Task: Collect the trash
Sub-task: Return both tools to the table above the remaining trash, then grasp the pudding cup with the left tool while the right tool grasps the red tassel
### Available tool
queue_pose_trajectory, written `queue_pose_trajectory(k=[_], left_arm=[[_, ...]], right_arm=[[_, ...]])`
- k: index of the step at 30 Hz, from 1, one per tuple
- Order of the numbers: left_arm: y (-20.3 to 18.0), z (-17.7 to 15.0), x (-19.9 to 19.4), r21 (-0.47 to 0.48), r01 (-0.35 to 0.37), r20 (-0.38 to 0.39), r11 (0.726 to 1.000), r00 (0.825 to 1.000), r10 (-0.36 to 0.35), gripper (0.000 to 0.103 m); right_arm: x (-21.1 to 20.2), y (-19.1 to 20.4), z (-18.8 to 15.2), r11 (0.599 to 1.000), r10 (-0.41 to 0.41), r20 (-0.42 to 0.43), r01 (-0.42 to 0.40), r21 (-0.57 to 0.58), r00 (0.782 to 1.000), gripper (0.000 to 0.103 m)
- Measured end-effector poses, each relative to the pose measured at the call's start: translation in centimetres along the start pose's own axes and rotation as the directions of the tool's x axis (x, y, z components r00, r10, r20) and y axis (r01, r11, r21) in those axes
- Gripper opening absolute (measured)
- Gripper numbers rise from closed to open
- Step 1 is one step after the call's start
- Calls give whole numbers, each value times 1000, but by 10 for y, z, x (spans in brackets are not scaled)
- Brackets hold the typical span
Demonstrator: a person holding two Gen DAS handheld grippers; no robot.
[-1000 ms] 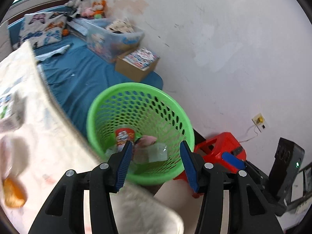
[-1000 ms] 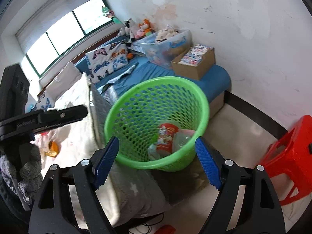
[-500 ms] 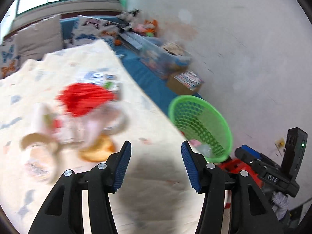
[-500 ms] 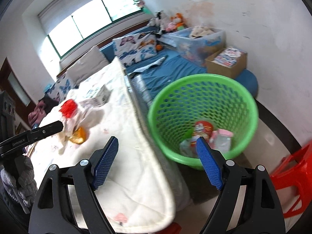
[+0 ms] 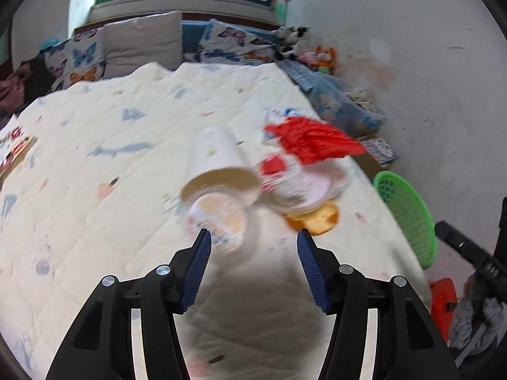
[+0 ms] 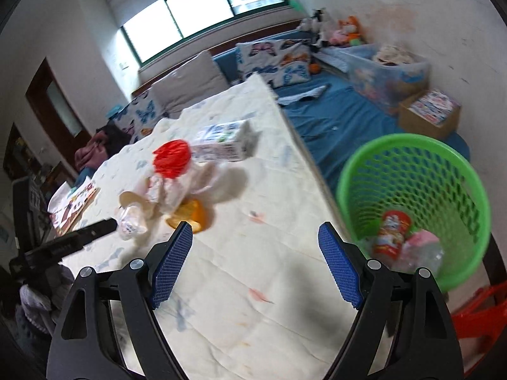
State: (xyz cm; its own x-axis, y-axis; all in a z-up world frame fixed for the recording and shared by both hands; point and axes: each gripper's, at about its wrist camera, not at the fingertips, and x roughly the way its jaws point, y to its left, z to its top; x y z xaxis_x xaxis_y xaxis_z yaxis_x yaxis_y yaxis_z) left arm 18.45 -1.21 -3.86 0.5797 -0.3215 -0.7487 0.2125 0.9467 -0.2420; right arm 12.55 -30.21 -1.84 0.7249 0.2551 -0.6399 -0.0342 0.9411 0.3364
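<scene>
Trash (image 5: 272, 186) heaped on quilt (image 5: 95, 164). Left gripper (image 5: 252, 264) over it, jaws opening, nothing gripped. Right gripper (image 6: 255, 264) spread wide, empty. Basket (image 6: 412, 171) beside bed.

butterfly pillows (image 6: 279, 58) up by the window (image 6: 202, 12), stuffed toys (image 6: 345, 30) in the corner, cardboard box (image 6: 431, 115) on the blue mattress (image 6: 342, 120)

Quilt (image 6: 253, 269): matt stitched cloth, cream, faint printed motifs. Basket (image 6: 412, 171): glossy green plastic, perforated wall. Cup (image 5: 218, 161): matt paper, white outside, tan inside. Carton (image 6: 221, 145): printed card, smooth. Red lid (image 6: 172, 158): ribbed plastic. Left gripper (image 5: 253, 240) and right gripper (image 6: 255, 240): matt black plastic arms, blue textured rubber-like pads, bright metal screws. Wall (image 5: 443, 63): matt plaster, stained, scuffed.
</scene>
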Motion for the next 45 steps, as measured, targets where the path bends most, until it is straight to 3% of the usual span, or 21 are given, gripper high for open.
queue_pose_trajectory(k=[14, 23, 31, 35, 39, 45], left_arm=[[11, -3, 26, -3, -72, -23, 997, 997, 72, 74], [10, 3, 36, 0, -98, -10, 995, 995, 98, 74], [13, 5, 44, -9, -101, -14, 995, 995, 101, 74], [13, 6, 46, -10, -104, -14, 995, 994, 104, 74], [11, 5, 45, -7, -99, -15, 995, 995, 99, 74], [7, 6, 46, -2, -102, -10, 995, 995, 102, 74]], right_arm=[[46, 51, 51, 989, 82, -51, -87, -116, 995, 81], [80, 80, 80, 973, 138, -90, -152, -175, 986, 79], [123, 89, 90, 973, 131, -157, -157, -169, 979, 73], [133, 91, 86, 973, 117, -178, -148, -177, 977, 62], [132, 92, 83, 971, 108, -180, -142, -194, 978, 45], [123, 89, 83, 969, 121, -162, -152, -194, 979, 32]])
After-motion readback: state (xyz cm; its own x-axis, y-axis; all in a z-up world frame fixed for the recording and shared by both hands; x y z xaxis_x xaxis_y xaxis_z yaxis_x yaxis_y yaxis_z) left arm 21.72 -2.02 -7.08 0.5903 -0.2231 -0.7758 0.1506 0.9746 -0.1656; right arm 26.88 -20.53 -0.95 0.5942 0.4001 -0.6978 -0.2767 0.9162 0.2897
